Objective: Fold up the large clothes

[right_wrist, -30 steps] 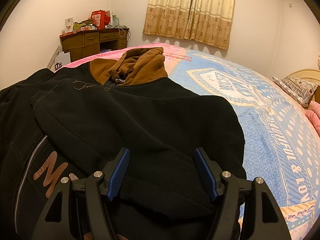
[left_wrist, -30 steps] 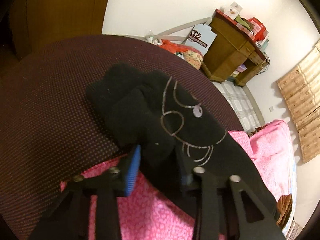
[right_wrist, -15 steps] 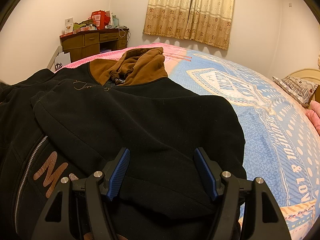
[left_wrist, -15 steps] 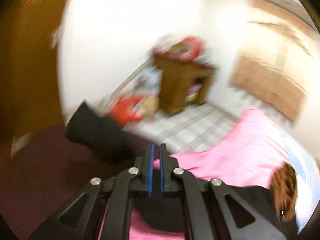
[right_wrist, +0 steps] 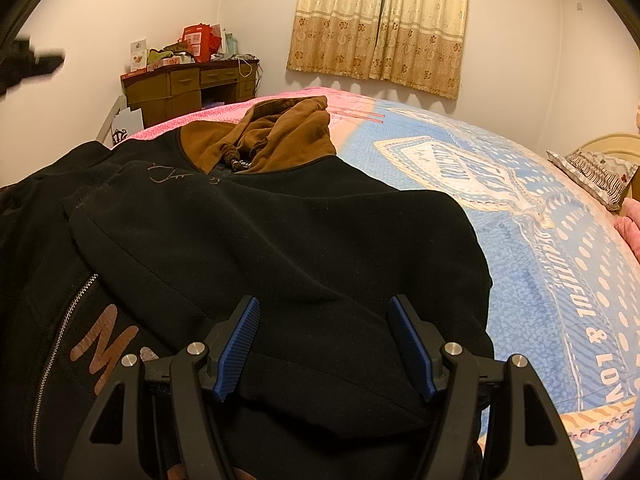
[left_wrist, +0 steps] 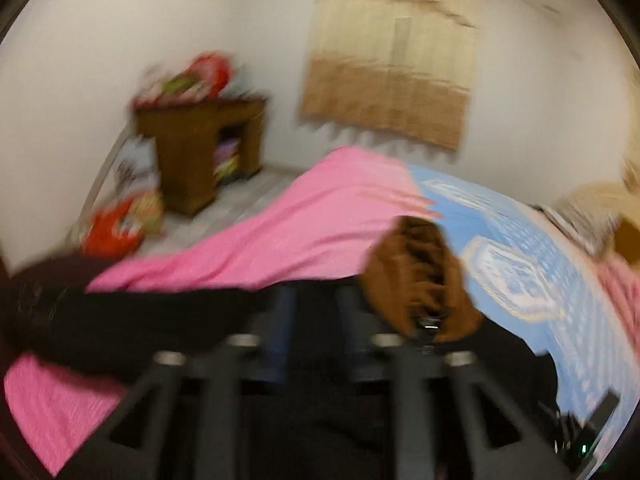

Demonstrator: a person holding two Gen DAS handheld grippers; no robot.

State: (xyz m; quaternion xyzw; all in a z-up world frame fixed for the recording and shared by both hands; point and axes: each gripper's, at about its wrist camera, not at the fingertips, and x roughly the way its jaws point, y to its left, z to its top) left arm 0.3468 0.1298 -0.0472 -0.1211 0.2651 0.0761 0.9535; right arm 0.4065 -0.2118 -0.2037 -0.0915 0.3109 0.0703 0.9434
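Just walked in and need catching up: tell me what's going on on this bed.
A person with a claw in each hand is folding a black jacket with a brown hood, spread on the bed. One sleeve already lies folded across the body. The right claw hovers open above the hem. The left claw, blurred, is opening with nothing visibly gripped.

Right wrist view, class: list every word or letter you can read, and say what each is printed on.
"& LOV", cut off at the frame's edge: blue bedspread.
"M", brown, beside the zip: black jacket.
Bedspread's central emblem, script near the jacket collar, boxes on the desk: too small or distorted to read.
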